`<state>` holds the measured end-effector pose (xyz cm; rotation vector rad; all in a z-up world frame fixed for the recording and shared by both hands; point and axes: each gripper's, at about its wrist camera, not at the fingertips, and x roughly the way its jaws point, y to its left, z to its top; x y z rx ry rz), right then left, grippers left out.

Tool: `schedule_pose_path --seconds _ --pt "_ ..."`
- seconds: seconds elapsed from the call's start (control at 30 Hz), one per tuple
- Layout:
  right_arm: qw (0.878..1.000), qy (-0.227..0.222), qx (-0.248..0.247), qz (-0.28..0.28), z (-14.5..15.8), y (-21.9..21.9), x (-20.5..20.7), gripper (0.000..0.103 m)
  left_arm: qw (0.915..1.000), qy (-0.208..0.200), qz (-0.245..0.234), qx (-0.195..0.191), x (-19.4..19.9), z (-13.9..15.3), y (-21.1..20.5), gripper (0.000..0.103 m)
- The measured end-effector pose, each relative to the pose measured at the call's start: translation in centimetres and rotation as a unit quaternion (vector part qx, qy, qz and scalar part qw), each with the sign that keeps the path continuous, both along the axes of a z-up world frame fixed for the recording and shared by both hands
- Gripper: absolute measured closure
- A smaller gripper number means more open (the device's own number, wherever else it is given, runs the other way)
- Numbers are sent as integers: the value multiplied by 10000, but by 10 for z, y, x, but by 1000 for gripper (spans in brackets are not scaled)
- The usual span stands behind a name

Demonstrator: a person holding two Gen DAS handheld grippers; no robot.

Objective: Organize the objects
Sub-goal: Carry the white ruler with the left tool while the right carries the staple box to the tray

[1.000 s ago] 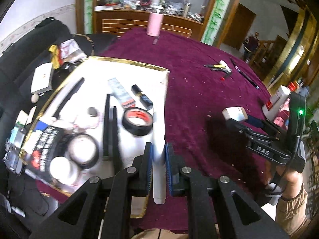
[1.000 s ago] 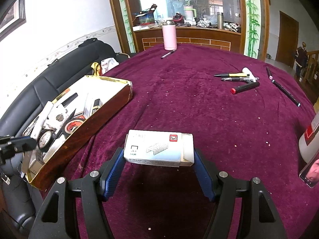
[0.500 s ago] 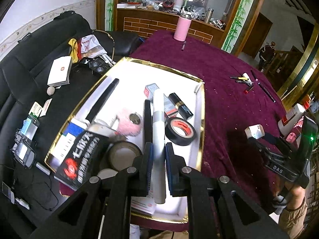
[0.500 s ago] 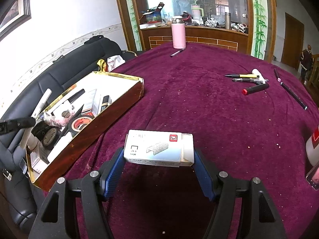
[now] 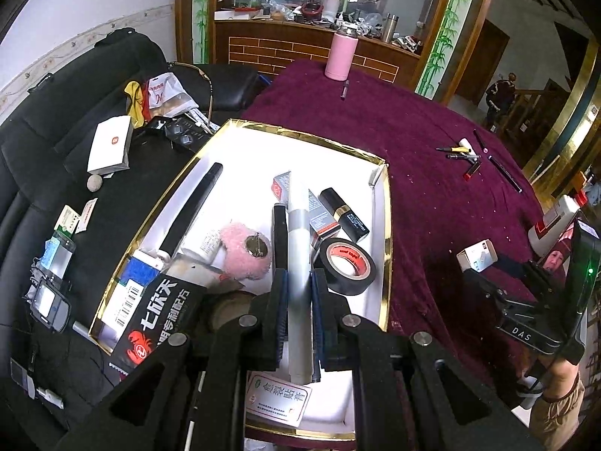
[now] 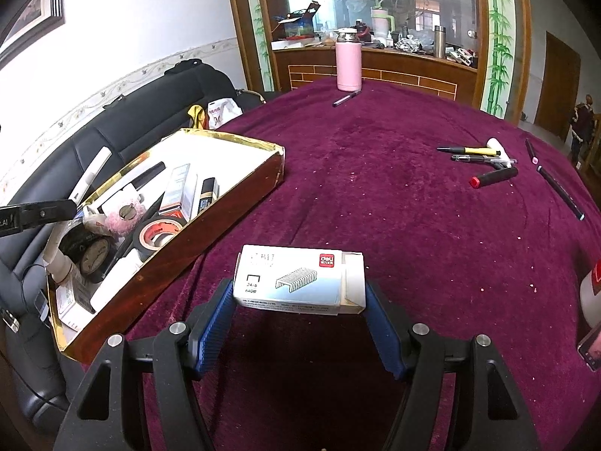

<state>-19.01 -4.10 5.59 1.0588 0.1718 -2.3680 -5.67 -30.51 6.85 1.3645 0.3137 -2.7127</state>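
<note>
cloth (image 6: pixel 375 188) maroon, pale specks | tray (image 5: pixel 386 225) gold rim, white inside, brown outer wall | tube (image 5: pixel 298 248) between left pads white, grey band | tape (image 5: pixel 347 265) right of it black, red core | puff (image 5: pixel 244 251) left, pink | box (image 6: pixel 300 282) between right pads white, red logo | flask (image 6: pixel 348 62) far ahead, pink

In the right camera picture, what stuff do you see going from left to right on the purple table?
Box → staple box → pink bottle → red-capped marker → white bottle.
</note>
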Motion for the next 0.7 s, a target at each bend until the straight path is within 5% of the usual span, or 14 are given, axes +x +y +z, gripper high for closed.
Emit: schedule_pose_path --seconds 0.7 --pt "9983 -66 -162 564 14 -48 -28 30 9997 -221 4 96 -37 -10 -29 91"
